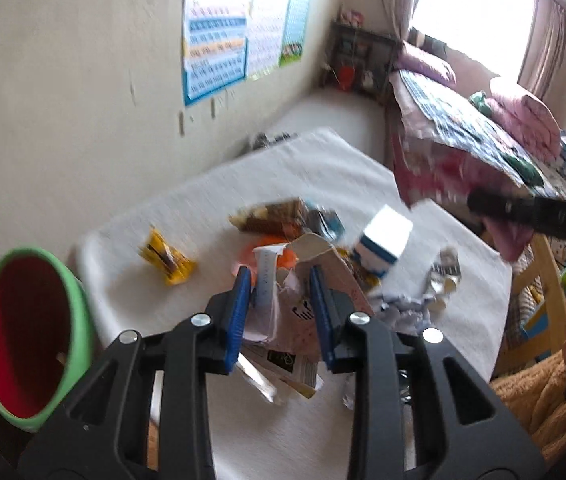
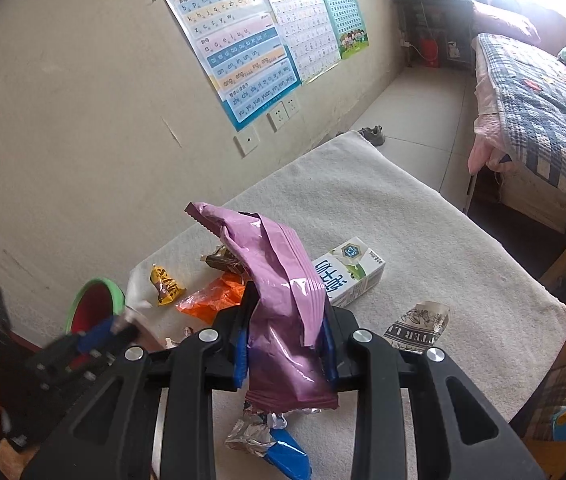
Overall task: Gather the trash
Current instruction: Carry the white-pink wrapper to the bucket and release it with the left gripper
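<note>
Both grippers have a load. The left gripper (image 1: 281, 296) is clamped on a torn paper wrapper (image 1: 283, 320), held just above the white mat (image 1: 323, 168); its view is pretty blurry. The right gripper (image 2: 287, 336) is squeezing a purple bag (image 2: 279, 292) that sticks up between the blue pads. On the mat lie a milk carton (image 2: 353, 276), a yellow wrapper (image 2: 166, 285) and an orange one (image 2: 215, 296). The green bin (image 1: 31, 336) with the red inside sits at the mat's left edge.
</note>
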Demonstrator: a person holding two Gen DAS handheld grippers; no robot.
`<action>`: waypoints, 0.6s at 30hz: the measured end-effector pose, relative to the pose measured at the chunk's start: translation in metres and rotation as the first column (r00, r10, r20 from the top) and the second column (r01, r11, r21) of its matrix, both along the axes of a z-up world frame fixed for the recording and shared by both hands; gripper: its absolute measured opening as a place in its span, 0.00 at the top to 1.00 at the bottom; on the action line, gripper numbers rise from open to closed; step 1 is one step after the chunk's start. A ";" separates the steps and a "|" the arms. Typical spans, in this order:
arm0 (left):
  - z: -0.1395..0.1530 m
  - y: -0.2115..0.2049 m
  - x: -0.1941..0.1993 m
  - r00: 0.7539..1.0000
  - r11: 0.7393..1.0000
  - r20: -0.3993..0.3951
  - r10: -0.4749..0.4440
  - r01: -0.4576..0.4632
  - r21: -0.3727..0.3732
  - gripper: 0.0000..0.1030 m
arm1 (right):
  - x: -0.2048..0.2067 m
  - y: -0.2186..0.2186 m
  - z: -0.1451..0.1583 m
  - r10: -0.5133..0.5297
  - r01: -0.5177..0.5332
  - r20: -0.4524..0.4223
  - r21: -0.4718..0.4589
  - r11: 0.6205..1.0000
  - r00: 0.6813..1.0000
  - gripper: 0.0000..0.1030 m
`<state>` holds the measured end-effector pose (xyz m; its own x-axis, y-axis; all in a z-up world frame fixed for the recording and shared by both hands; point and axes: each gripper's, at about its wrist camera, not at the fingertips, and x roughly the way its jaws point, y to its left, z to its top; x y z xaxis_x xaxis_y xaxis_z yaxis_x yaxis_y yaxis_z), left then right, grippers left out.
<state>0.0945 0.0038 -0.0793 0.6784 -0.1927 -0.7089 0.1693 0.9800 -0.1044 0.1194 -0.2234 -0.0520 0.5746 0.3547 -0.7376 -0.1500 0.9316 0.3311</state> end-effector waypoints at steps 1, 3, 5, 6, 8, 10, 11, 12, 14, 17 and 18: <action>0.005 0.004 -0.001 1.000 1.000 0.016 0.008 -0.008 0.006 0.72 | 0.000 0.001 0.000 0.001 -0.001 0.000 -0.001 1.000 1.000 0.73; 0.011 0.010 -0.002 0.999 1.000 0.039 0.025 -0.026 0.015 0.72 | 0.000 0.002 -0.001 0.006 -0.006 0.000 -0.002 1.000 1.000 0.73; 0.017 0.019 -0.003 0.997 0.999 0.056 0.047 -0.048 0.016 0.72 | 0.000 0.004 -0.001 0.010 -0.010 0.003 -0.006 1.000 1.000 0.73; 0.019 0.024 -0.003 0.997 0.998 0.061 0.057 -0.058 0.013 0.72 | 0.000 0.005 -0.001 0.012 -0.012 0.005 -0.007 1.000 1.000 0.73; 0.022 0.036 -0.003 0.994 0.997 0.071 0.080 -0.081 0.007 0.72 | -0.001 0.008 -0.001 0.015 -0.015 0.012 -0.014 1.000 1.000 0.73; 0.025 0.047 -0.003 0.991 0.995 0.080 0.104 -0.104 0.005 0.72 | -0.001 0.010 -0.003 0.017 -0.017 0.016 -0.027 0.999 1.000 0.73; 0.026 0.054 -0.004 0.989 0.993 0.086 0.118 -0.119 0.003 0.72 | -0.001 0.010 -0.004 0.016 -0.016 0.017 -0.033 0.999 1.000 0.73; 0.027 0.058 -0.004 0.988 0.992 0.089 0.125 -0.126 0.002 0.72 | -0.001 0.011 -0.006 0.013 -0.013 0.016 -0.041 0.999 1.000 0.73; 0.028 0.069 -0.006 0.984 0.989 0.096 0.150 -0.151 -0.002 0.72 | -0.001 0.012 -0.009 0.007 -0.006 0.008 -0.047 0.999 1.000 0.73; 0.031 0.085 -0.010 0.976 0.983 0.113 0.185 -0.186 -0.001 0.71 | -0.001 0.013 -0.010 -0.002 0.003 0.006 -0.056 0.998 1.000 0.73; 0.033 0.090 -0.012 0.973 0.981 0.122 0.194 -0.196 0.002 0.71 | -0.002 0.015 -0.008 -0.003 0.004 0.015 -0.062 0.998 1.000 0.73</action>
